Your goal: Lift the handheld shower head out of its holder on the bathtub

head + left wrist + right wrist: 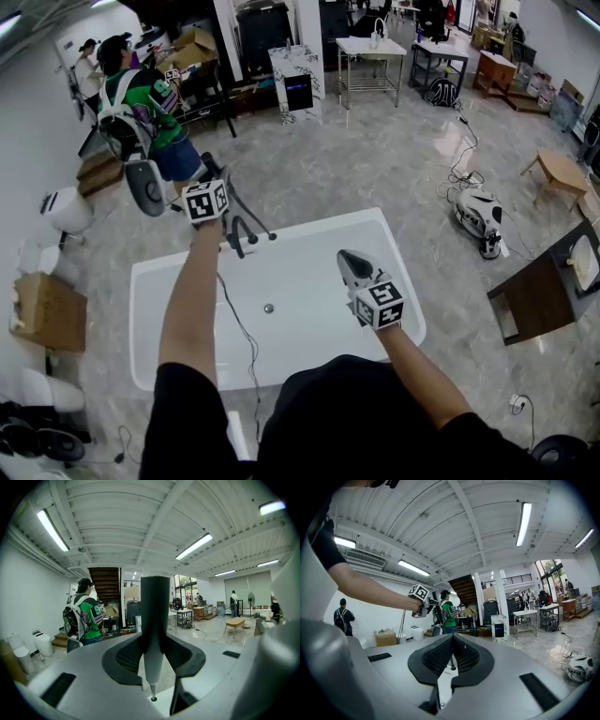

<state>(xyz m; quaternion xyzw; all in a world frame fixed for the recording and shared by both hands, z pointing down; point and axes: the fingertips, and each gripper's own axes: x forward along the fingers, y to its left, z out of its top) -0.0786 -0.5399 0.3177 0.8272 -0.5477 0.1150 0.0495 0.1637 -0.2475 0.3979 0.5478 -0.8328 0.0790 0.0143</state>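
A white bathtub (281, 225) lies below me, with a black faucet and holder (246, 230) on its far rim. My left gripper (208, 180) is up over the tub's far left corner, shut on the handle of the shower head (145, 186), whose grey oval face sticks out to the left. In the left gripper view the handle (154, 616) stands upright between the pads of the left gripper (153, 660). A thin hose (246, 347) hangs down across the tub. My right gripper (345, 256) (451, 656) hovers over the tub's right half, shut and holding nothing.
A person in a green shirt with a backpack (141, 103) stands beyond the tub at the left. A toilet (66, 211) and a cardboard box (47, 314) are at the left. A dark wooden table (539, 300) and a white machine (480, 216) are on the right.
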